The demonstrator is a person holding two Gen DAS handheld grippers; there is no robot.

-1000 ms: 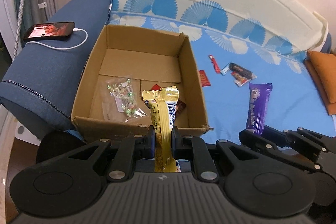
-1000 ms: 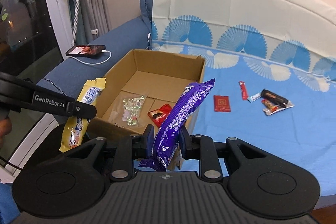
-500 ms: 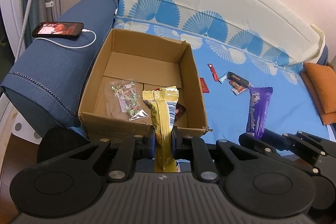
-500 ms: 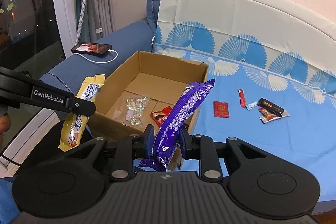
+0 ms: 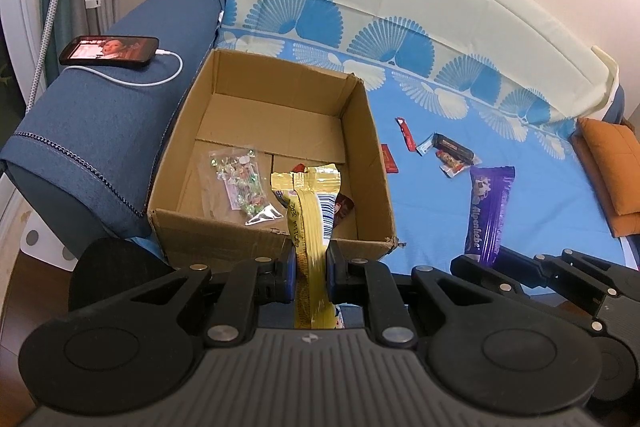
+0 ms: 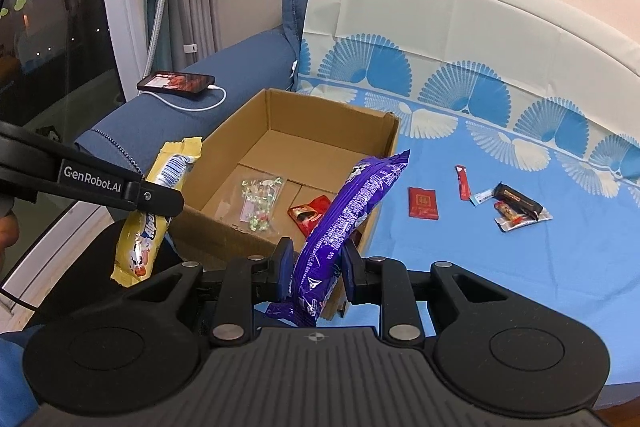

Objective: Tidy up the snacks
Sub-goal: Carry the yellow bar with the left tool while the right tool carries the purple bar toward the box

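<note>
L gripper (image 5: 311, 269) has its fingers clamped narrow on a yellow snack pack (image 5: 310, 223), which sticks up w/ its crimped gold top edge over the front part of the cardboard box (image 5: 372, 163). From the right wrist view that same pack hangs just outside the box's near-left corner, pinched mid-length.

R gripper (image 6: 314, 269) fingers are closed on a purple snack pack (image 6: 348, 223), held at its lower end; the pack tilts up & to the right, its top end above the box's right wall.

Box sits open on a blue sheet w/ fan pattern (image 6: 520, 247), against a dark blue padded armrest (image 5: 100, 131). Inside the box: a clear bag of small sweets (image 5: 240, 183) on the left of the floor, a red wrapper (image 6: 310, 215) nearer the front right.

On the sheet right of the box, well apart from both grippers: a flat red packet (image 6: 423, 203), a thin red stick (image 6: 463, 182), a dark bar (image 6: 518, 205) touching a small wrapped piece (image 6: 510, 219).

A phone (image 5: 109, 51) w/ lit screen lies on the armrest, white cable (image 5: 152, 81) plugged in.
</note>
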